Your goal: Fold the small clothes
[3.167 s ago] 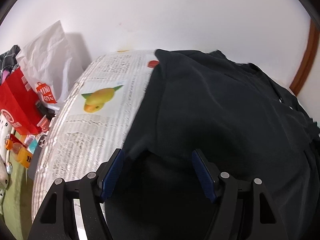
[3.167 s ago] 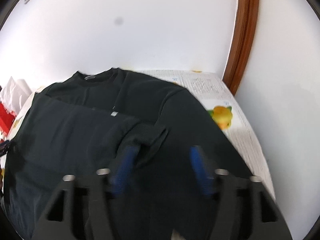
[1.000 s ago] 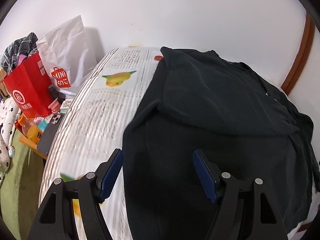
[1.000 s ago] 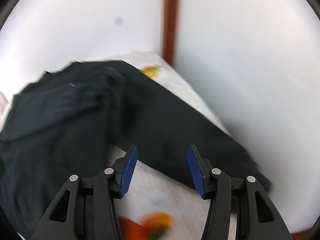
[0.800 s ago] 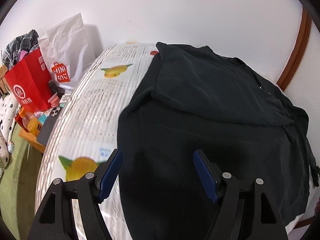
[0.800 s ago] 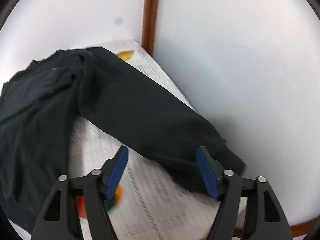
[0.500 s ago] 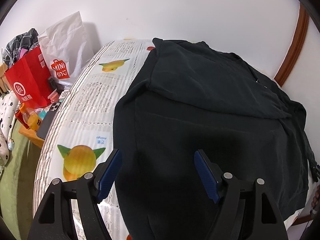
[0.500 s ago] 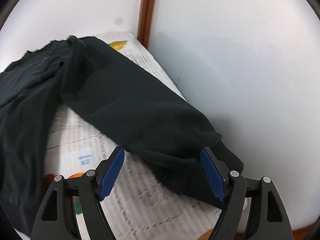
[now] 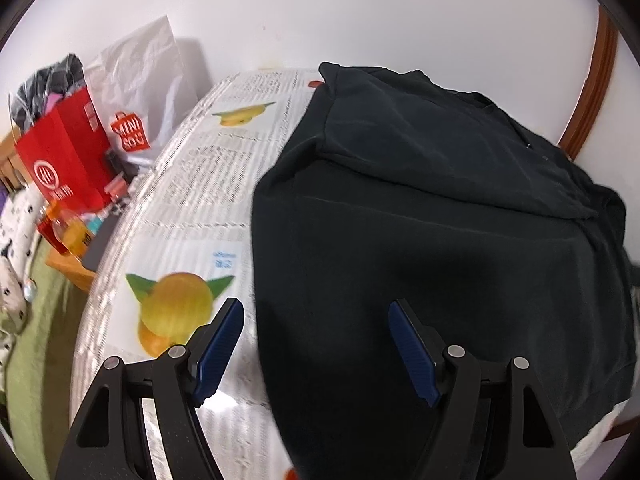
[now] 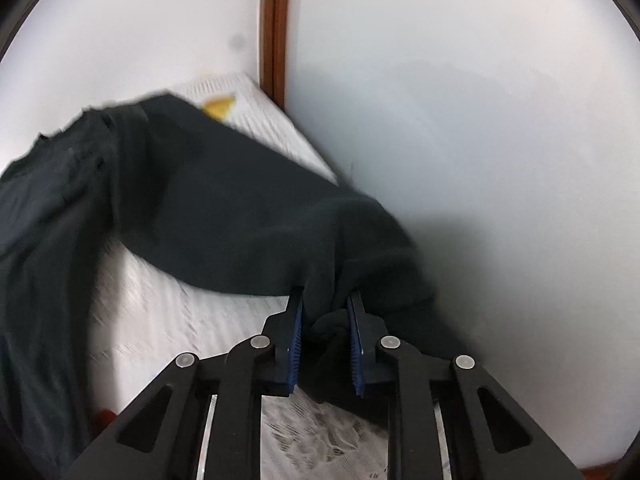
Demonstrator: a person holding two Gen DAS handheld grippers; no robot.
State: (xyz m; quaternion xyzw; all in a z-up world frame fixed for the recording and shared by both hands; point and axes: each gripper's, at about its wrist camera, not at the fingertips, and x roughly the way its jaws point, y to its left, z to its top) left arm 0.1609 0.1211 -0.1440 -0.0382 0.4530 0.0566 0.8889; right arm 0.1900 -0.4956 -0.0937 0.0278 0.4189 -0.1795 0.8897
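A black long-sleeved top (image 9: pixel 432 224) lies spread on a table covered with a fruit-printed newspaper cloth (image 9: pixel 208 184). One sleeve is folded across its upper body. My left gripper (image 9: pixel 316 332) is open and empty, above the top's lower left hem. In the right wrist view the other sleeve (image 10: pixel 224 216) stretches along the wall side. My right gripper (image 10: pixel 325 308) is shut on that sleeve's cuff end, with black cloth bunched between the blue pads (image 10: pixel 297 328).
A red paper bag (image 9: pixel 66 164) and a white Miniso bag (image 9: pixel 136 92) stand left of the table, with bottles and clutter below them. A white wall (image 10: pixel 460 120) with a brown wooden strip (image 10: pixel 274 28) runs close along the table's right side.
My right gripper swung from the shirt's middle to the outstretched sleeve, came down on its cuff and closed on it. My left gripper drew back toward the hem, still open.
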